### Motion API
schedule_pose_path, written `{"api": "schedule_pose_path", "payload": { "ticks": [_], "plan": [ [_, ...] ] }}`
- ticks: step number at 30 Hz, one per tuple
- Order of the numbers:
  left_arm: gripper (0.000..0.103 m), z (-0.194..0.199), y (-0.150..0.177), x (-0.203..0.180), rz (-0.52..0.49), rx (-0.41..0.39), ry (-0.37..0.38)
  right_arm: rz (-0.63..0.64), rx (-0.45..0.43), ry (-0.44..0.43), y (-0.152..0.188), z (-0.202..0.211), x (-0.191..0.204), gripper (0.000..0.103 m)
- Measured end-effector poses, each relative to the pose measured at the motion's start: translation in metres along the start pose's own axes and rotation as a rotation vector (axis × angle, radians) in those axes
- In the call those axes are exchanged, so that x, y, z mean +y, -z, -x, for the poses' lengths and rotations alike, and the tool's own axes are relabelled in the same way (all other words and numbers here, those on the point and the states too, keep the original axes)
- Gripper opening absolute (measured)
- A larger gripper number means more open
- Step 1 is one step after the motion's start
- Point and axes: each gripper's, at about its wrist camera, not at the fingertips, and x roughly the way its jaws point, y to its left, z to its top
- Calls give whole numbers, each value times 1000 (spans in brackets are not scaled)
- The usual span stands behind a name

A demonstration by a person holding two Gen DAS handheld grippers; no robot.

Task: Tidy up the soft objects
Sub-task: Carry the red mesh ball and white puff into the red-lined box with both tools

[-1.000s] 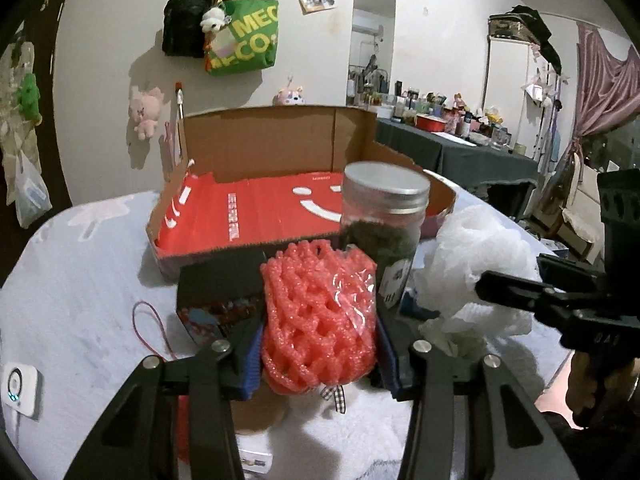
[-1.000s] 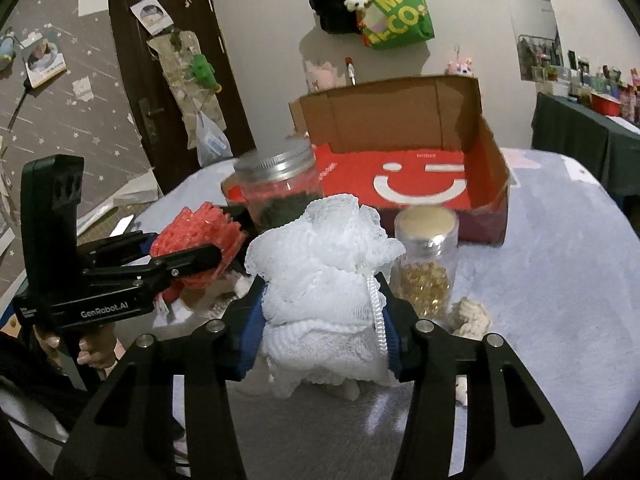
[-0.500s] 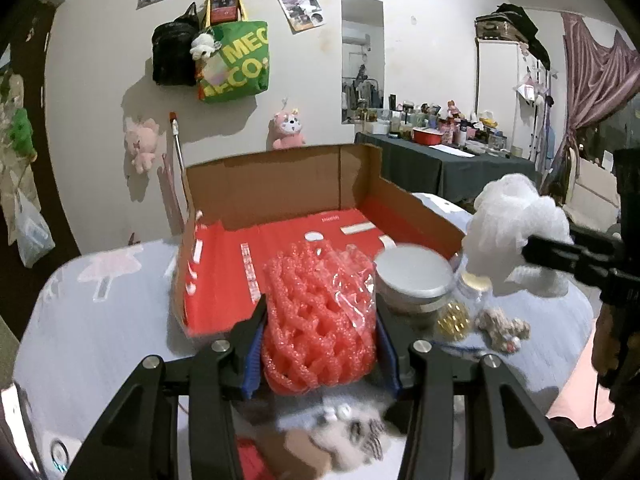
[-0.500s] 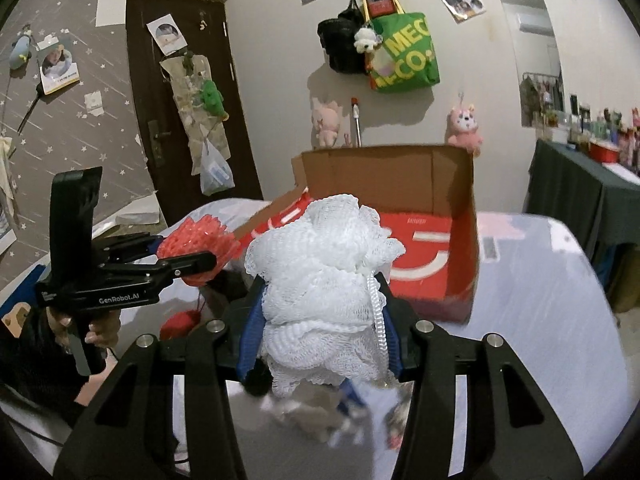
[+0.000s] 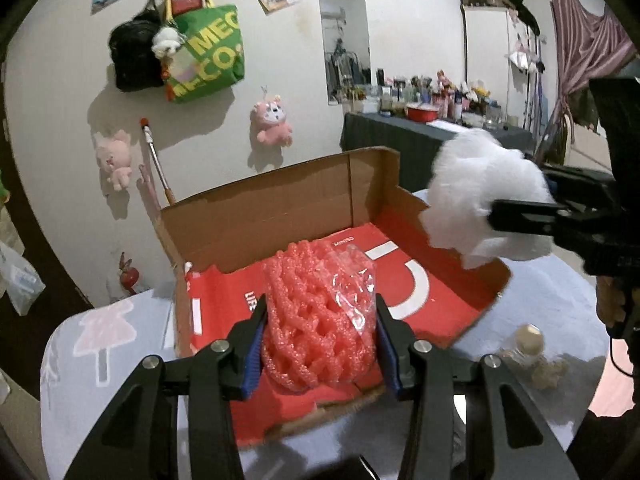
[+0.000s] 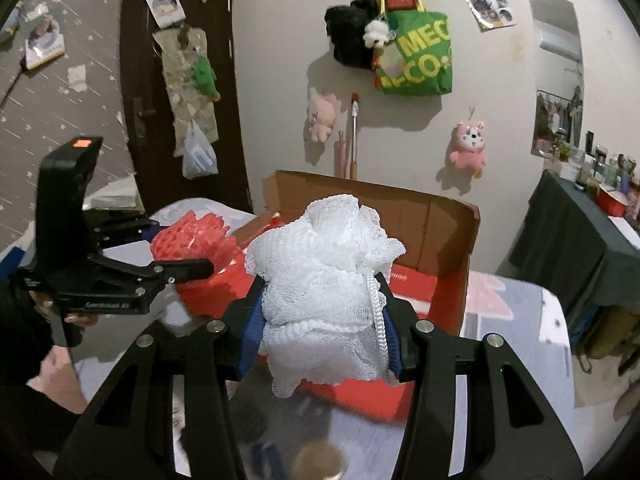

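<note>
While the cardboard box [image 5: 280,204] was empty, the left gripper [image 5: 319,340] clamped the pink foam net [image 5: 320,312] and the right gripper [image 6: 320,332] clamped the white mesh sponge [image 6: 324,280]; both soft things were not yet put inside

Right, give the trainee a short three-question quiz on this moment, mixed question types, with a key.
1. True or false: the left gripper is clamped on the pink foam net.
2. What does the right gripper hold? A) glass jar B) white mesh bath puff C) pink plush toy
3. Fill in: both soft items are held up by the open cardboard ____, whose inside is red.

Key:
1. True; its blue pads press the net on both sides.
2. B, the white mesh bath puff.
3. box; neither item lies in it yet.
</note>
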Motion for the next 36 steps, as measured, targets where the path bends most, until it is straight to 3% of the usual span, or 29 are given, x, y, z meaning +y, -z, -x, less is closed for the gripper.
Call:
{"api": "schedule_pose_path", "payload": {
  "ticks": [6, 15, 24, 36],
  "plan": [
    [49, -63, -24, 15, -15, 98, 14, -7, 119, 44, -23, -73, -22, 47],
    [50, -149, -34, 42, 30, 242, 1, -68, 309, 114, -31, -176, -54, 47],
    [50, -194, -38, 52, 93, 296, 17, -62, 401, 152, -21, -227, -64, 47],
    [53, -218, -26, 56, 113, 346, -19, -140, 433, 134, -6, -246, -80, 53]
  ]
}}
